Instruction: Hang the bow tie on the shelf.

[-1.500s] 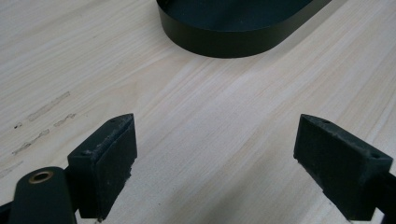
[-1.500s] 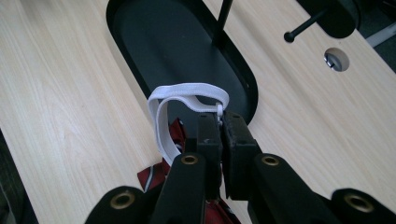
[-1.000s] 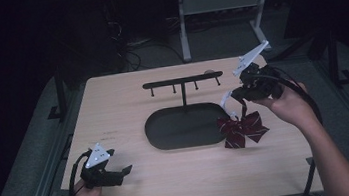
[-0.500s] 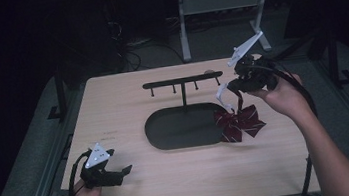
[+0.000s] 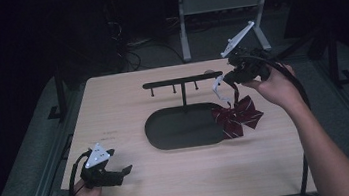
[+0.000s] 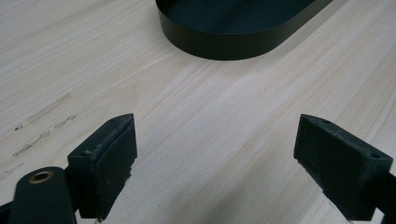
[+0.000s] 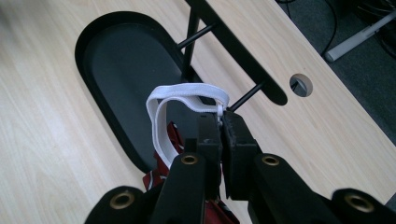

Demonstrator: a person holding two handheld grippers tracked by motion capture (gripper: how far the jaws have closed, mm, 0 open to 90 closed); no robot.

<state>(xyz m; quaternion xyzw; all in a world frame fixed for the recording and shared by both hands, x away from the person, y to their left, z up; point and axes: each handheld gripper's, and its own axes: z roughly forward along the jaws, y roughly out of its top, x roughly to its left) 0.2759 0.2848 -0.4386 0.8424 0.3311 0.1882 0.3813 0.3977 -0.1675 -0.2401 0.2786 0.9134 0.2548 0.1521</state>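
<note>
The left gripper (image 5: 121, 172) rests low on the table (image 5: 122, 99) near its front left corner, jaws wide apart with nothing between them. In the middle stands a black rack (image 5: 182, 82) on an oval tray (image 5: 176, 128). The right gripper (image 5: 228, 79) pinches the white strap (image 7: 187, 93) of a red bow (image 5: 237, 116), which hangs beside the tray's right end.

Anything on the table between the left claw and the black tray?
Nothing: bare wood runs from the left claw to the tray in the left gripper view; the high view shows the same gap.
</note>
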